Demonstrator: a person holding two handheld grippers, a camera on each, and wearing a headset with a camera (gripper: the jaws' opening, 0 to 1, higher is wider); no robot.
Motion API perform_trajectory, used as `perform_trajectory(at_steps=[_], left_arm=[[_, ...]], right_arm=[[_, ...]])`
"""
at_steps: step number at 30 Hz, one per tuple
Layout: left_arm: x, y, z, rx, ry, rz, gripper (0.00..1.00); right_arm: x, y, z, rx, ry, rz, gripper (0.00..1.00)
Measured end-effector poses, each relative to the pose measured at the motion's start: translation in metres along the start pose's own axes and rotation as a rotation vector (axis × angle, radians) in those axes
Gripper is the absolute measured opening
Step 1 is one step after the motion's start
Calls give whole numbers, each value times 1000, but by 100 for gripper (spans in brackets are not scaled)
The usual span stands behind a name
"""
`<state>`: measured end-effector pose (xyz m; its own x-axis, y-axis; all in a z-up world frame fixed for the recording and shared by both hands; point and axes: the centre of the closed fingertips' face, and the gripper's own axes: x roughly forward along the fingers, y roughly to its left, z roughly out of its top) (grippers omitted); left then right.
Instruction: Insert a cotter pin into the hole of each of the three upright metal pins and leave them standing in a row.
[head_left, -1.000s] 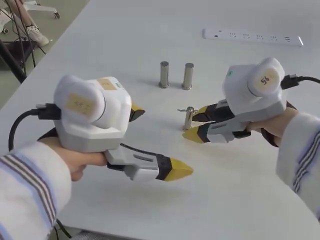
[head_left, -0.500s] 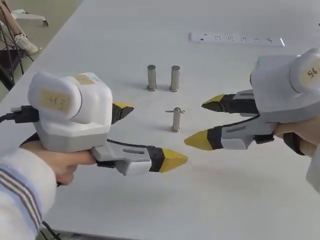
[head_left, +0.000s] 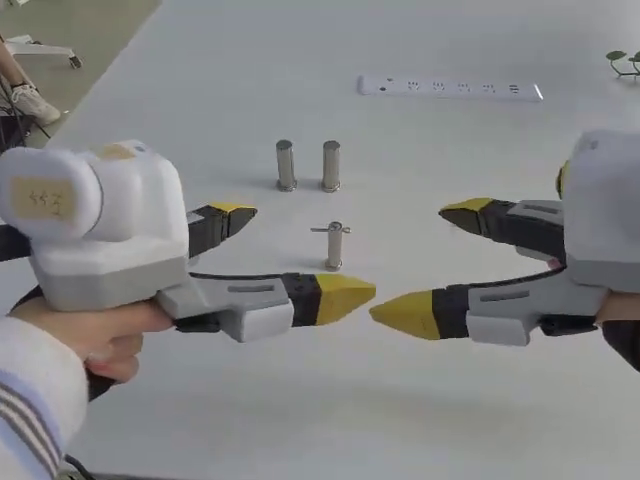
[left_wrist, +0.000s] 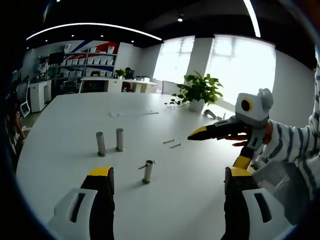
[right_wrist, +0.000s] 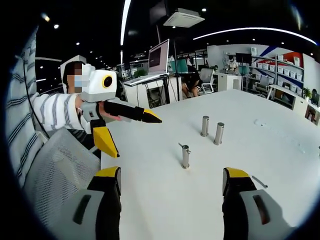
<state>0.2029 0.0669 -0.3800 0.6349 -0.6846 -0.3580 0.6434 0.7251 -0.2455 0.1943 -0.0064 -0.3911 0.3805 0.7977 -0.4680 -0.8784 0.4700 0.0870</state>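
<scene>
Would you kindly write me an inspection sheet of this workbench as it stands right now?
Surface: white table, no spills seen.
Job's things: two bare metal pins upright side by side. A third pin stands in front of them with a cotter pin through its top. Two loose cotter pins lie further off.
Clutter: power strip at the far side; potted plant on the table.
Grippers: left gripper and right gripper both open and empty, flanking the third pin.
Cables: a dark lead at the left gripper's rear.
Surroundings: office with shelves, desks, a monitor and bright windows.
</scene>
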Motion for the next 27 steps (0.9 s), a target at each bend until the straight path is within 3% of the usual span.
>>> perform_trajectory(at_steps=[3,5,9,12,14,18,27], left_arm=[[0,2,0,-7,1,4,90],[-1,3,-2,-4,8,8,90],[-2,7,-5,-4,20,22,90],[-2,9,-6,-6,23,28,90],[-2,10,-7,-4,27,32,90],[-2,12,-8,-5,29,36,90],[-1,21,-4,7,38,43,89]], right_arm=[[-3,-4,-1,61,-10,-48,86],[-5,-1,-2,47,-8,-45,93],[-9,-4,-8,63,24,-81,97],[-12,-8,-7,176,-7,-124,98],[-14,-12,-6,202,-26,-147,98],[-17,-15,-7,210,-21,-176,98],[-20,-11,-11,194,10,-177,98]])
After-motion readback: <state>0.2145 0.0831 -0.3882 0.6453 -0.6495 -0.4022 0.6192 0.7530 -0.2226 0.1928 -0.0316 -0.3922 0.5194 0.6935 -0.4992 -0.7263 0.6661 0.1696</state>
